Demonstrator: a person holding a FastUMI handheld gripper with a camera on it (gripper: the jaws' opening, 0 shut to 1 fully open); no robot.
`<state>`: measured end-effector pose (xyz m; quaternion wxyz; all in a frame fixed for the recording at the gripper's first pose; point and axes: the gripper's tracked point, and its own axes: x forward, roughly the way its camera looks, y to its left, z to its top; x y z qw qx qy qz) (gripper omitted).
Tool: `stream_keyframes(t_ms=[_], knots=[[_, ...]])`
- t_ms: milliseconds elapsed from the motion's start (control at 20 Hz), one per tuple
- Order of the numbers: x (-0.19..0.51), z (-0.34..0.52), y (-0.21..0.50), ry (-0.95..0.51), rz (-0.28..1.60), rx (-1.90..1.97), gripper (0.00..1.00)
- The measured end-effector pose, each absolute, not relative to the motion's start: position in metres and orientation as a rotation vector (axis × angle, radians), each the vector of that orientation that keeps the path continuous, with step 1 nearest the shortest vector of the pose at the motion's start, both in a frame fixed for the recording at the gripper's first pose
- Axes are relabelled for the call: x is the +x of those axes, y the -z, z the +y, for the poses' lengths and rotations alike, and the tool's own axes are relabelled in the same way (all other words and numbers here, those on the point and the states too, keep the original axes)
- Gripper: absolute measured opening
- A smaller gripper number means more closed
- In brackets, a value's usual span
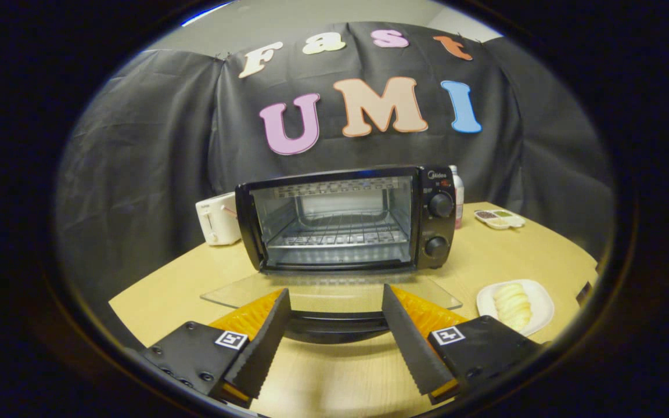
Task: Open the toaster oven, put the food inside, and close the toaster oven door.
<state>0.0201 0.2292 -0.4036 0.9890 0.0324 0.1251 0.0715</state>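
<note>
Black toaster oven (346,219) at frame centre, glass door (328,292) lowered flat; gripper (334,305) spread open, empty, around the door handle (334,325); white plate of pale food (513,305) lower right.

Black toaster oven (346,217) on a light wooden table (514,255), its glass door (328,290) folded down flat toward the near side, exposing a wire rack (337,235) inside. Two round black control knobs (440,204) sit on its right panel. The gripper (334,302) hovers with fingers spread wide apart, holding nothing; the door's dark curved handle (334,325) lies between them. A white plate (538,299) bearing pale sliced food (513,305) rests to the near right. A white pop-up toaster (217,219) stands to the oven's left; a small divided condiment dish (500,218) and a bottle (458,194) lie far right.
</note>
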Motion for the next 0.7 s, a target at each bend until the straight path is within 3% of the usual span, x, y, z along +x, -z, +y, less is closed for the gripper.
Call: stream_keyframes(t_ms=[300,700], knots=[[0.019,0.230,0.440,-0.148,0.369,0.024,0.99],[0.019,0.229,0.437,-0.160,0.352,0.018,0.99]])
